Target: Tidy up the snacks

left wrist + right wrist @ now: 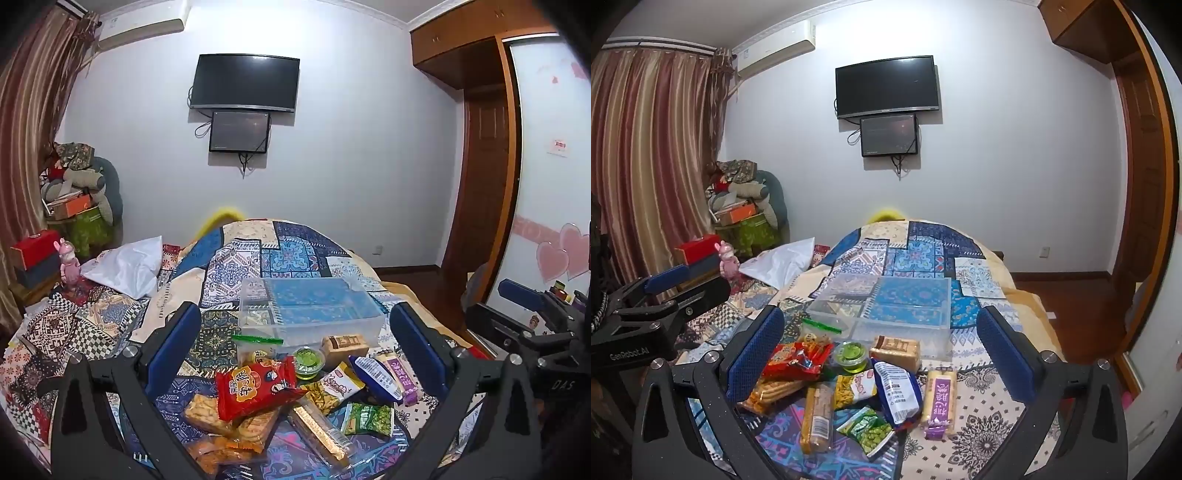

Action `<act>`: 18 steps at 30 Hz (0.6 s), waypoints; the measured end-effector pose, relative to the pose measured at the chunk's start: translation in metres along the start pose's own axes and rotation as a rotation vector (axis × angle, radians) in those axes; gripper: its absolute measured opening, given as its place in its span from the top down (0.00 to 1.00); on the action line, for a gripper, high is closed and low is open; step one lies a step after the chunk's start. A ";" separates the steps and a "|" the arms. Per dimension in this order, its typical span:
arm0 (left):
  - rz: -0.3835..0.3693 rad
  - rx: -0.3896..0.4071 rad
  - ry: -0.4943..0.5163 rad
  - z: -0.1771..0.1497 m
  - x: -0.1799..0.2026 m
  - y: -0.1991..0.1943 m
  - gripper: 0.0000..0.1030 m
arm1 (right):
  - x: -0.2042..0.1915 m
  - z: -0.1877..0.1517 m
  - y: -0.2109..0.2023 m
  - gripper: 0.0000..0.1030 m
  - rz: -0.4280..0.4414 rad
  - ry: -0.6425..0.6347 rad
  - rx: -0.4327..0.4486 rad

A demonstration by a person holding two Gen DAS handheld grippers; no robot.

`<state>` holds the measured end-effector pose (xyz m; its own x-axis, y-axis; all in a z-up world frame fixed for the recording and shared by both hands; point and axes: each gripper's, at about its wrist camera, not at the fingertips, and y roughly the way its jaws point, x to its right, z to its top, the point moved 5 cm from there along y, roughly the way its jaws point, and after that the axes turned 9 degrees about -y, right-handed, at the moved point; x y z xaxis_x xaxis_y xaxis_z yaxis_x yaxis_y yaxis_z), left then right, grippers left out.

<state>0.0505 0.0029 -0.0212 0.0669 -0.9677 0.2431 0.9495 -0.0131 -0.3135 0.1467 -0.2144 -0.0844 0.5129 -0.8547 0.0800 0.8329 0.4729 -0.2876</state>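
- Currently on bed (258, 254), over patchwork quilt: snack pile (295, 391) heaped just in front of clear plastic bin (310, 314).
- Red crinkled packet (255, 384) lying on top of orange cracker packs (221, 417); green jelly cup (308, 360) upright behind it.
- Dark blue pouch (897, 391), purple-labelled bar pack (940, 398), green pea bag (870, 430) side by side, partly overlapping.
- Left gripper (295, 347) spread wide above pile, clamped on nothing.
- Right gripper (881, 354) likewise wide apart, holding nothing.
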 end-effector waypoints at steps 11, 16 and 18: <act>0.000 -0.006 0.005 -0.006 0.001 0.003 0.00 | 0.002 -0.001 0.003 0.00 -0.005 0.010 0.003; 0.000 -0.008 0.005 -0.007 0.001 0.003 0.00 | 0.002 -0.001 0.002 0.00 -0.004 0.011 0.002; -0.002 -0.011 0.003 -0.007 0.001 0.004 0.00 | 0.002 -0.001 0.002 0.00 -0.002 0.011 0.001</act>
<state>0.0517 0.0000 -0.0288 0.0643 -0.9684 0.2409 0.9463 -0.0174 -0.3227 0.1495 -0.2151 -0.0859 0.5087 -0.8581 0.0701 0.8342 0.4711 -0.2867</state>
